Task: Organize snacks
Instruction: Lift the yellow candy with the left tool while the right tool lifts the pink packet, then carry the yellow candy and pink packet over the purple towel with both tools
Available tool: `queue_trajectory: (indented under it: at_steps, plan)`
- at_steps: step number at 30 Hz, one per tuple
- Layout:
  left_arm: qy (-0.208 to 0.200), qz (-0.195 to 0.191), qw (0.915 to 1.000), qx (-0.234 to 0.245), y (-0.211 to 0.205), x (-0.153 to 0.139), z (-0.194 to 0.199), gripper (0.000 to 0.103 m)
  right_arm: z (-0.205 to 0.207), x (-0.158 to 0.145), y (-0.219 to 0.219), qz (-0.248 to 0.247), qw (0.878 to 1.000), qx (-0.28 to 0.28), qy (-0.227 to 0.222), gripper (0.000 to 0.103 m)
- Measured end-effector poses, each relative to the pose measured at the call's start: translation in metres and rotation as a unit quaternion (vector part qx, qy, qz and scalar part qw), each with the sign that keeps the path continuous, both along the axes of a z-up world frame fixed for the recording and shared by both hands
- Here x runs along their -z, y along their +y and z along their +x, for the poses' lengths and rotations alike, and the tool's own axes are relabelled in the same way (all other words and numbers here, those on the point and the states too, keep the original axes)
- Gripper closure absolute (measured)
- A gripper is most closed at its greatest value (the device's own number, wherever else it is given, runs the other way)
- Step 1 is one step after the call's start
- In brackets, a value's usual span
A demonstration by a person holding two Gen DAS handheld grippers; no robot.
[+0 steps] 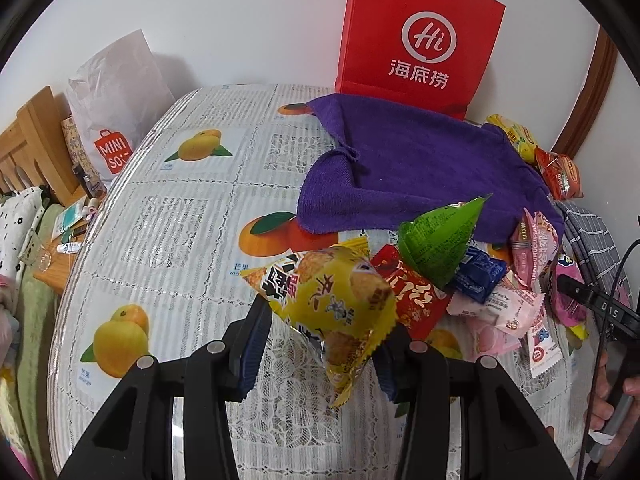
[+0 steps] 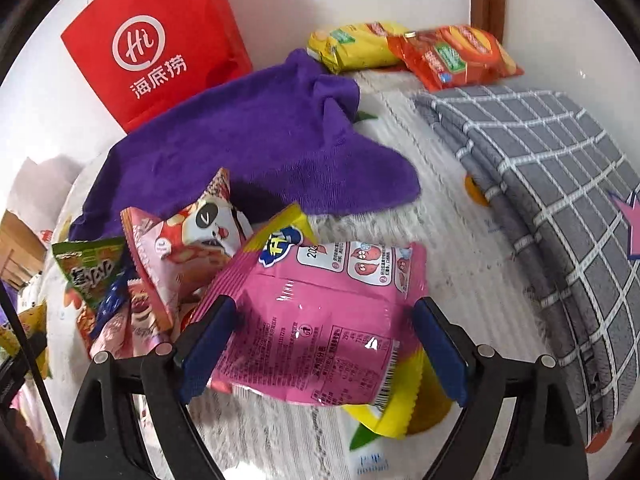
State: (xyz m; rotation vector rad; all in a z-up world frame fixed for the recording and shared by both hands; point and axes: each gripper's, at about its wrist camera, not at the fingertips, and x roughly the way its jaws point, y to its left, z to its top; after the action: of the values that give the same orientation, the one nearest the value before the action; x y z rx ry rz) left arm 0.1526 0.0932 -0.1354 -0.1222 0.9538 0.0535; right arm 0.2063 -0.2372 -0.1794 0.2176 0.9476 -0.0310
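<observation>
My left gripper [image 1: 320, 344] is shut on a yellow snack packet [image 1: 332, 300] and holds it above the tablecloth. Past it lies a pile of snacks: a green triangular packet [image 1: 440, 240], a red packet [image 1: 416, 296], a blue one [image 1: 480, 274] and pink ones [image 1: 512, 304]. My right gripper [image 2: 320, 340] is shut on a pink snack packet [image 2: 324, 320] with yellow edges. To its left lie a panda-print packet [image 2: 192, 248] and a green packet [image 2: 88, 272]. A yellow packet [image 2: 352, 46] and an orange packet [image 2: 456, 56] lie by the far wall.
A purple towel [image 1: 408, 176] [image 2: 256, 148] lies on the fruit-print tablecloth [image 1: 168, 216]. A red paper bag [image 1: 420, 36] [image 2: 160, 48] stands against the wall. A folded grey checked cloth [image 2: 552, 184] lies at the right. A white Miniso bag [image 1: 116, 112] stands beyond the table's left edge.
</observation>
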Motion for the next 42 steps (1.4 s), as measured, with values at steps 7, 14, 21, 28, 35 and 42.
queue_trajectory:
  at_steps: [7,14,21,28,35,42]
  plan:
    - [0.003,-0.004,1.0,0.0,0.002,0.005,0.006,0.059,0.0,0.004,0.018,-0.047,0.998,-0.05,-0.013,0.034]
    - [0.004,-0.009,1.0,-0.002,0.003,0.006,0.003,0.059,-0.007,-0.002,0.022,-0.051,0.996,-0.067,-0.023,0.048]
    - [-0.004,-0.009,1.0,0.001,0.0,-0.003,-0.003,0.059,-0.023,-0.015,0.0,-0.002,0.998,-0.05,-0.032,0.049]
    - [-0.026,-0.007,0.9996,0.009,-0.008,-0.029,-0.01,0.059,-0.038,-0.063,-0.01,0.006,0.996,-0.041,-0.073,0.049]
    - [-0.057,0.0,0.9982,0.018,-0.019,-0.068,-0.008,0.059,-0.039,-0.111,-0.006,-0.006,0.993,-0.052,-0.11,0.049]
    - [-0.083,0.012,0.9962,0.024,-0.028,-0.099,0.005,0.059,-0.026,-0.139,-0.002,0.0,0.991,-0.054,-0.122,0.049]
